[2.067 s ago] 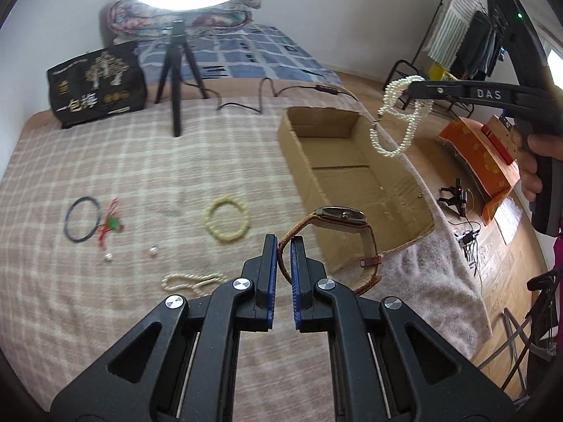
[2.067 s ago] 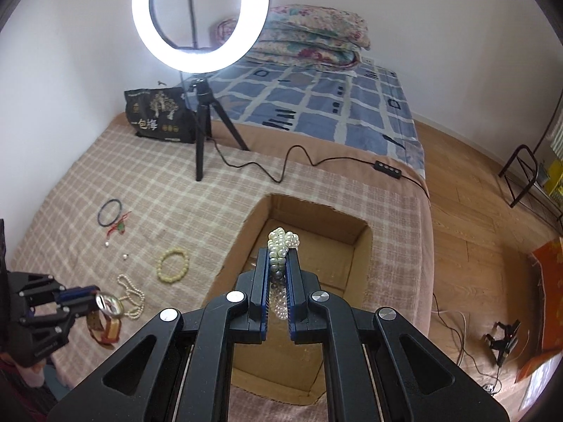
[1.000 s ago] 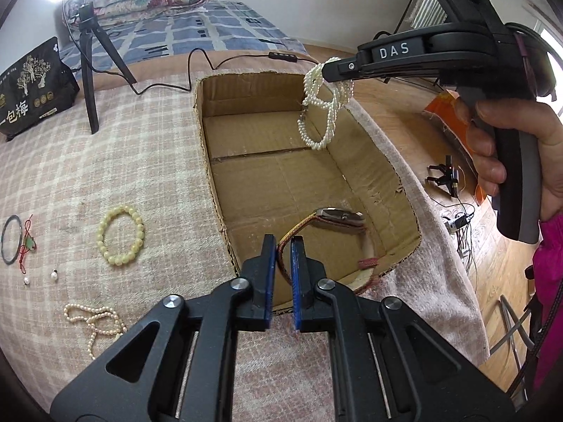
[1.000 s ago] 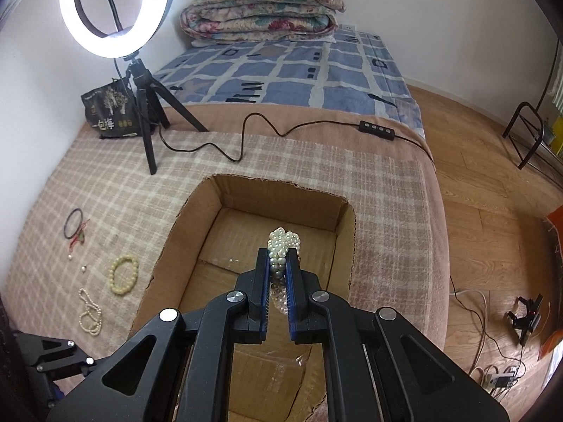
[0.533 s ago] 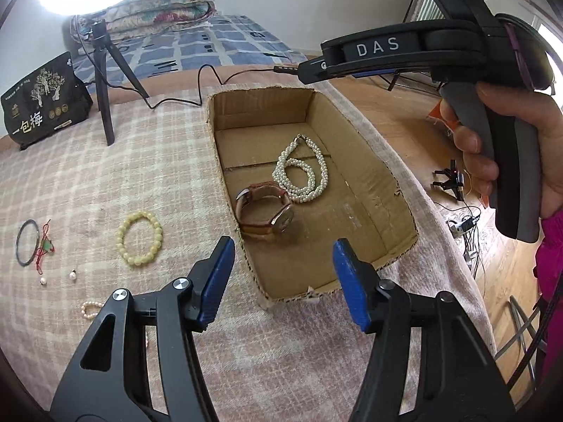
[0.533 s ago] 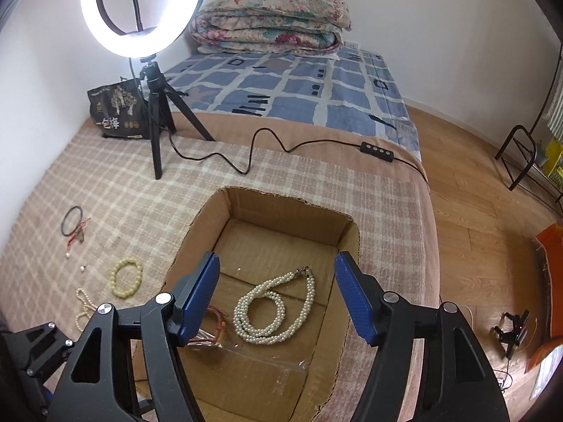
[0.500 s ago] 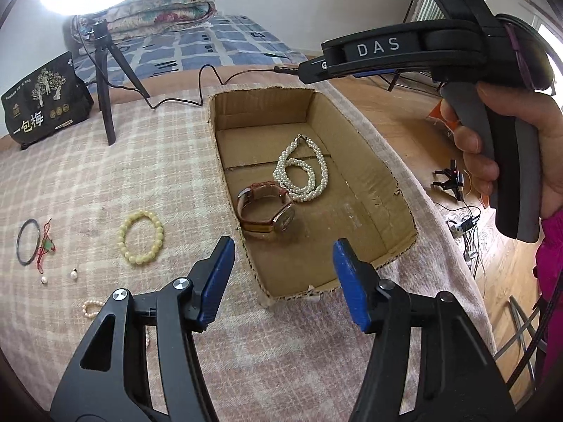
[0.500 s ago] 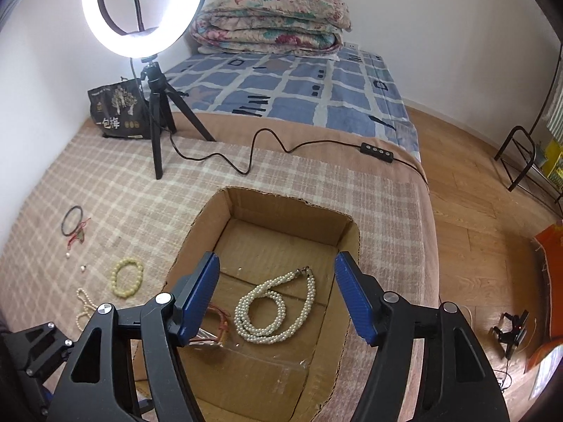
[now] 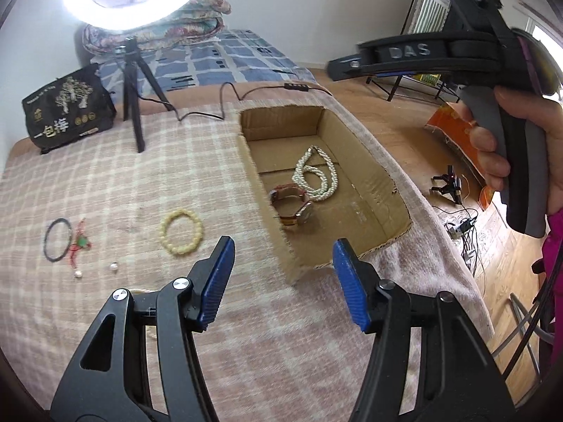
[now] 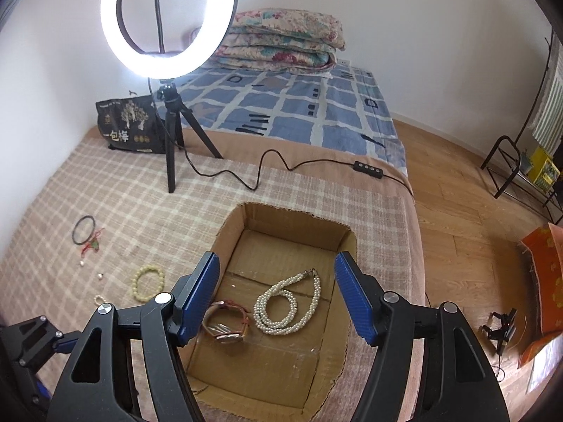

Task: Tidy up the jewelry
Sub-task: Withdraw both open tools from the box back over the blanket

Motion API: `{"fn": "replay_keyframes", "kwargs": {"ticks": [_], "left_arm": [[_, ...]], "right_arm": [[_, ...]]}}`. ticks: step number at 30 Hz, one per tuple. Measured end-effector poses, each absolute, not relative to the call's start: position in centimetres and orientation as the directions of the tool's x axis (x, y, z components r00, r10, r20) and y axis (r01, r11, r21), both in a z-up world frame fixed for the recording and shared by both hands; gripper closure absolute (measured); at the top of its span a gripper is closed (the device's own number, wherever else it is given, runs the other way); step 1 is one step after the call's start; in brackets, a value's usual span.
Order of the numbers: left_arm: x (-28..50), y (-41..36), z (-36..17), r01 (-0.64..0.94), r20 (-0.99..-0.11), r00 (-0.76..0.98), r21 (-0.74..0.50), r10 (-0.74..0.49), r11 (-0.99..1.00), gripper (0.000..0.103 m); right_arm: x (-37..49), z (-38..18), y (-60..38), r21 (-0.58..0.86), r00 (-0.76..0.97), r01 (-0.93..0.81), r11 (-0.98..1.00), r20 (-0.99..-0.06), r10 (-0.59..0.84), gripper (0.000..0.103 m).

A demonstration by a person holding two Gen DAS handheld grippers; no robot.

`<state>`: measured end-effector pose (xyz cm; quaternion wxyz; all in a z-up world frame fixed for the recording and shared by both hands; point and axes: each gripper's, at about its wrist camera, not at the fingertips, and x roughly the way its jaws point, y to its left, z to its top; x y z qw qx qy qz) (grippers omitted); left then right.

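Inside the box (image 10: 337, 239) lie the watch (image 10: 228, 327) and the pearl necklace (image 10: 288, 302), touching: that part I judge done. On the blanket (image 9: 140, 176) I still see the yellow bracelet (image 9: 182, 231), black ring (image 9: 56, 239), red charm (image 9: 80, 242) and loose beads (image 9: 113, 266). Both my left gripper (image 9: 281, 281) and right gripper (image 10: 276, 297) stand wide, jaws empty.

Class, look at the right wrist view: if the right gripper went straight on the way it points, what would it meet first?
Probably the pearl necklace on the cardboard box floor; the right gripper is open and empty, though depth is uncertain.
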<state>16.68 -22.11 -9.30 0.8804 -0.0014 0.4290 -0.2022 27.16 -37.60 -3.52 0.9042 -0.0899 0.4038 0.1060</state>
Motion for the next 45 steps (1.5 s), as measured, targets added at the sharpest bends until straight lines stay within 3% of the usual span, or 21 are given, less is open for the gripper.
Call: {"fn": "replay_keyframes", "kwargs": {"ticks": [7, 19, 28, 45], "left_arm": [[15.2, -17.2, -7.7, 0.352, -0.741, 0.581, -0.144, -0.337, 0.925, 0.043], [13.9, -4.6, -6.0, 0.260, -0.726, 0.642, -0.096, -0.246, 0.961, 0.039], [15.1, 3.6, -7.2, 0.163, -0.741, 0.652, -0.068, -0.159, 0.984, 0.039], [21.5, 9.8, -14.7, 0.060, -0.852, 0.489, -0.183, -0.188, 0.981, 0.039]], "right_arm": [[23.4, -1.5, -35.2, -0.103, 0.686, -0.278, 0.955, -0.717, 0.122, 0.029], [16.7, -2.0, -29.6, -0.110, 0.681, -0.371, 0.922, -0.707, 0.190, 0.029], [14.5, -7.5, -24.6, -0.028, 0.554, -0.491, 0.871, -0.782, 0.287, 0.028], [15.4, -16.2, -20.3, 0.006, 0.385, -0.545, 0.838, -0.887, 0.256, 0.028]]}}
